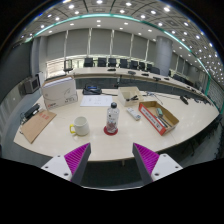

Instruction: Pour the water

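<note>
A bottle with a red cap and red base (111, 119) stands upright on the pale table (110, 145), well beyond my fingers. Just to its left sits a pale yellow mug (79, 126) with its handle to the left. My gripper (111, 160) hangs over the near edge of the table. Its magenta pads (76, 156) are spread wide apart and nothing is between them. Neither finger touches the bottle or the mug.
A cardboard box with red contents (158, 116) lies to the right of the bottle. A brown flat object (38, 125) lies at the left. A white box (60, 93) and a white container (128, 95) stand farther back. Beyond the table are desks with chairs (110, 64).
</note>
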Demonstrator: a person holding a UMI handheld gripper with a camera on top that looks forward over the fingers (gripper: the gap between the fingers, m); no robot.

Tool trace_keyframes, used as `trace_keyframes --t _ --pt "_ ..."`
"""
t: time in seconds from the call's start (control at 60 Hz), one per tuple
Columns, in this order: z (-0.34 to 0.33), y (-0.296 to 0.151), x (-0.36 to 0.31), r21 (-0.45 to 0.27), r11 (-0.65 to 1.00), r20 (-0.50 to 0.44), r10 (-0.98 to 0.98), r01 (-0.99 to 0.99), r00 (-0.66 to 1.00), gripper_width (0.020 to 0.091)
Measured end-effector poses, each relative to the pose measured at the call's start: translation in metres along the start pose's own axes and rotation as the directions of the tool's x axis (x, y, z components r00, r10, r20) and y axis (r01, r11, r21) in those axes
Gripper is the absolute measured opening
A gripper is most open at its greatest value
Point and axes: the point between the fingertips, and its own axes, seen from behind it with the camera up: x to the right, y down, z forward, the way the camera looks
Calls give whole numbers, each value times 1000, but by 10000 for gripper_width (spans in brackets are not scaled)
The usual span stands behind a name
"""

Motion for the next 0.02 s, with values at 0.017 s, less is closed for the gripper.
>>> trace_keyframes --t 0.017 --pt "0 -1 0 3 1000 0 -1 1 1000 861"
